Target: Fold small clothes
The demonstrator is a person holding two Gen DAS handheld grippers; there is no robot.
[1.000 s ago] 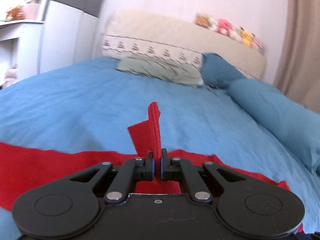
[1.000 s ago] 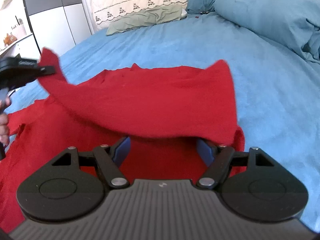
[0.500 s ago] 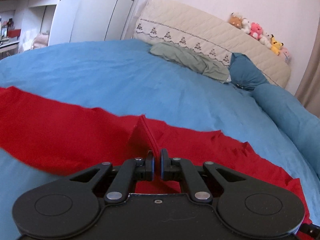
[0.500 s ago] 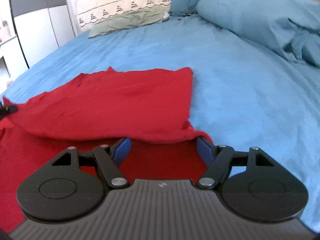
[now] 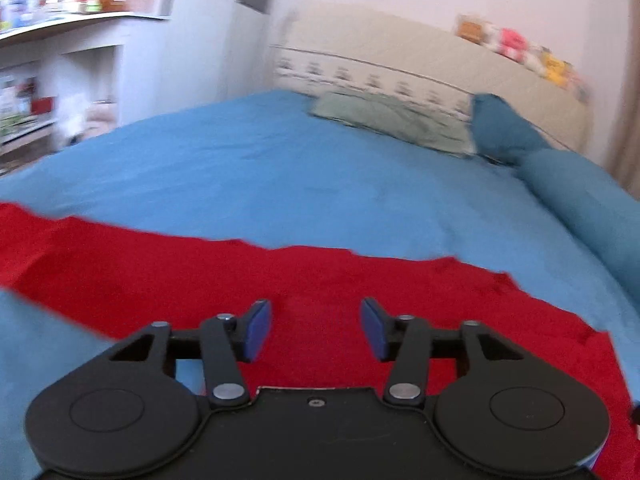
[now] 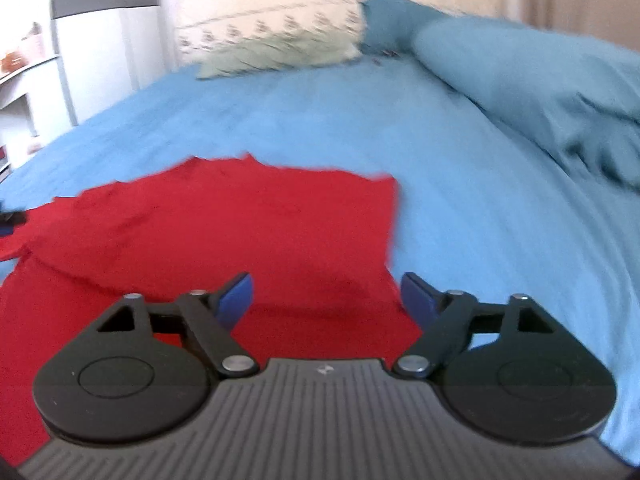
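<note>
No readable text, labels or numbers in either view. Right gripper body carries a small embossed mark, too tiny to read. Shelf items are blurred, illegible.

garment – flat on bed, near edge | pillow – far end, against headboard | duvet – right | shelves – far left

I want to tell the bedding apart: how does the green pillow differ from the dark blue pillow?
The green pillow is pale and lies flat against the headboard; the dark blue pillow is deeper in colour and stands up plump, to its right. Both lie at the head of the bed, touching.
</note>
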